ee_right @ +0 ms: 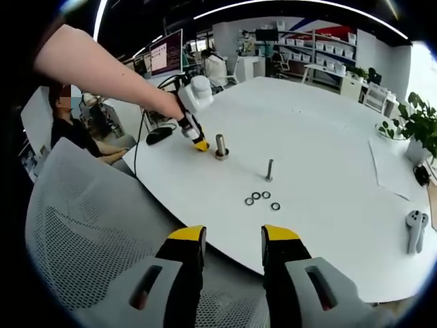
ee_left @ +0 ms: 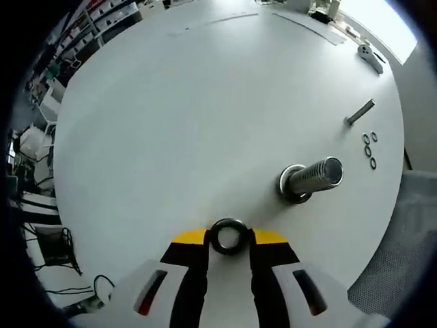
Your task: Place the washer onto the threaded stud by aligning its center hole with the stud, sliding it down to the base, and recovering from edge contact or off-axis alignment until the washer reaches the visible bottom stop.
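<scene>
The left gripper (ee_left: pixel 229 239) is clenched on the washer (ee_left: pixel 228 236), a dark, smooth metal ring pinched by its rim between the yellow-tipped jaws, its centre hole open toward the camera. In the left gripper view the threaded stud (ee_left: pixel 311 179) lies ahead and to the right of the washer, near but clearly apart from it; it is a bright ribbed steel cylinder rising from a dark round base that sits on the desk (ee_left: pixel 177 123). In the right gripper view the stud stands upright near the desk's near-left edge, with the left gripper just beside it, so the left hand is by far the nearer one. The coming move turns, I judge, on carrying the ring sideways above the stud's flat top and levelling it until its hole lines up with that vertical axis. The right gripper (ee_right: pixel 233 240) hangs released, jaws apart with nothing between them, off the desk's near edge above a grey mesh chair (ee_right: pixel 89 225). Further along the pale, matte desk stand a slimmer bolt (ee_right: pixel 270 169) and four spare rings (ee_right: pixel 261 199).
</scene>
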{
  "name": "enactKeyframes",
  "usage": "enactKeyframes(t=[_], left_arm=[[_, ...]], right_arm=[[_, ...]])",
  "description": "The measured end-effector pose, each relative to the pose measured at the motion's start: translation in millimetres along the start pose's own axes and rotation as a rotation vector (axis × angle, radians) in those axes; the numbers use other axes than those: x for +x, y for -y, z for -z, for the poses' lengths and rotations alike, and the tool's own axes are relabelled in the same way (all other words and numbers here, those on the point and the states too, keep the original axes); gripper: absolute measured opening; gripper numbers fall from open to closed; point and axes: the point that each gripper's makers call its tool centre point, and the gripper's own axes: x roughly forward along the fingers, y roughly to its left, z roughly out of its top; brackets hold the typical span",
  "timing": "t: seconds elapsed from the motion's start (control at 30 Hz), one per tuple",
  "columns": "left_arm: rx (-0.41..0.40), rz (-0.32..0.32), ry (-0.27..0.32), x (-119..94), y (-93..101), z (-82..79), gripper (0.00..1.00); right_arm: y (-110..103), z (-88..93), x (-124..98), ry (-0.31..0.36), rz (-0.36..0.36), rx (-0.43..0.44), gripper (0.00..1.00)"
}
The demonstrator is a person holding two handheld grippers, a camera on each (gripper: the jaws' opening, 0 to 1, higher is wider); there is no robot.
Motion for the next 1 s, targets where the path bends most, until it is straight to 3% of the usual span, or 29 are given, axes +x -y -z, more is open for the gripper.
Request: enactKeyframes(t=[0.4, 0.6, 0.73, 1.0], left_arm=[[0.03, 0.016, -0.009, -1.8, 14.7, 14.5, 0.21], [0.129, 0.038, -0.054, -1.7, 19.4, 23.1, 0.21], [0.151, 0.036, -0.1, -2.8, 23.2, 27.0, 0.24], [0.12, 0.031, -0.103, -3.9, 25.9, 27.6, 0.25]], right_arm=[[-2.5, -1.7, -1.2, 0.006, -0.008, -0.002, 0.35], [-3.3, -2.0, -0.9, 0.01, -0.012, -0.002, 0.35], [-3.4, -2.5, -0.7, 0.013, -0.015, -0.003, 0.35], [-4.0, -3.6, -0.9, 0.02, -0.017, -0.004, 0.35]])
